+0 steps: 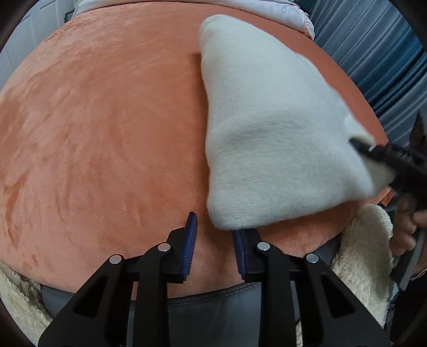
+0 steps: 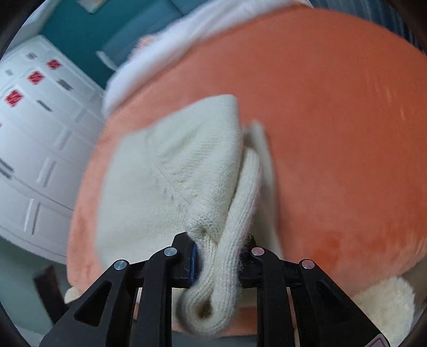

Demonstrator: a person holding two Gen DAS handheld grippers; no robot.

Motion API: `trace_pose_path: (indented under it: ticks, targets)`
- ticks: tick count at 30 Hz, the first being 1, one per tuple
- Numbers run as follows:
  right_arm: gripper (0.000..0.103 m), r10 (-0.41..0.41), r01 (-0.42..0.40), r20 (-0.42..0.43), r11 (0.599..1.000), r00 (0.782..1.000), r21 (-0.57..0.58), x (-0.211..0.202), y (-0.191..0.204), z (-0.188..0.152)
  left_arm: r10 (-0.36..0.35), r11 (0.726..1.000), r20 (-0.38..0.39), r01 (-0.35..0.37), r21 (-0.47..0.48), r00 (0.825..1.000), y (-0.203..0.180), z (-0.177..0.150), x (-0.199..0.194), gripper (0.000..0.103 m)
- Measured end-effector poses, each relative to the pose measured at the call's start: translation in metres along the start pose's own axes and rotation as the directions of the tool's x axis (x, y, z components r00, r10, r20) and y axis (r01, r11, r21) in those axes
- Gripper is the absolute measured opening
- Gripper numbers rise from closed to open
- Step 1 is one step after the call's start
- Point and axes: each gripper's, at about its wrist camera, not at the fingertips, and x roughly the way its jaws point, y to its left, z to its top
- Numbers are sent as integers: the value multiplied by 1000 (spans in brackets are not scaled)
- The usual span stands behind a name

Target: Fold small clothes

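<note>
A small cream knitted garment [image 1: 269, 138] lies on the orange plush surface [image 1: 106, 128], partly lifted at its right side. My left gripper [image 1: 213, 237] is open and empty, its blue pads just below the garment's near corner. My right gripper [image 2: 221, 256] is shut on a bunched edge of the cream garment [image 2: 173, 173], which hangs between its fingers. In the left wrist view the right gripper [image 1: 373, 152] pinches the cloth at the right edge.
A white fleecy cloth [image 1: 360, 253] lies at the near right edge of the orange surface. Pale pink bedding [image 1: 267, 10] sits at the far edge. White drawers [image 2: 40, 149] stand to the left. Blue striped fabric [image 1: 373, 53] is at the right.
</note>
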Motion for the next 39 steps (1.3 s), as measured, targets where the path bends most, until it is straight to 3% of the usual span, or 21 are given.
trace_pose_path:
  ticks: [3,8,11,12,15,17,18,19,20,23,25,27,28,29,32,35,36,39]
  targets:
    - [18,102,-107,50,989,993,98,-9,-17,-10,33,999,2,-33,22,999,-7,2,-2,23]
    - [21,74,-77,37,994,997,71,-12,-12,-5,41,998,12,-41,38,999,-11,4,-14,23]
    - [34,62,-70,84,993,995,96,-33,-7,-9,34,996,62,-39,83,998,-25,0,-40,23]
    - [37,39,-47,103,996,994,79,-40,-5,-13,31,995,75,-38,92,997,-28,-2,-47,25]
    - [39,-49,52,151,999,987,-13,-59,15,-18,-12,995,163,-5,102,987,-36,0,-76,46]
    - [35,-20,34,182,997,983,-76,-72,33,-17,-16,993,223,-11,119,975,-45,4,-90,54]
    - [25,30,-11,185,995,982,-104,-76,40,-13,-6,992,240,-24,122,971,-50,9,-92,57]
    - [13,76,-54,179,990,981,-127,-76,51,-6,0,992,239,-30,122,971,-52,13,-89,58]
    - [9,122,-97,164,983,979,-154,-74,67,4,13,993,228,-40,114,974,-52,16,-84,58]
    - [8,187,-155,110,956,976,-251,-56,112,23,83,994,151,-93,64,985,-46,27,-57,58]
    - [8,162,-143,35,940,986,-311,-23,133,27,138,989,81,-141,38,987,-37,27,-35,60]
    - [6,68,-102,-104,926,992,-363,30,139,14,120,993,40,-120,2,992,-28,24,-22,61]
    - [1,0,-56,-142,918,990,-393,59,136,6,123,992,22,-123,-10,992,-25,22,-18,61]
    - [0,13,-66,-133,912,991,-404,70,136,3,120,993,10,-120,-19,993,-22,21,-15,61]
    - [0,53,-104,-170,946,984,-307,55,134,21,86,996,27,-86,-21,996,-22,20,-26,61]
    - [1,69,-93,-82,931,994,-354,25,151,34,27,1000,119,-26,-10,993,-29,26,-56,61]
    - [1,83,-103,-71,927,994,-361,20,158,38,15,1000,150,-13,-10,989,-31,30,-65,66]
    - [2,73,-104,-102,932,992,-347,48,173,51,22,999,173,-18,-27,985,-33,41,-72,70]
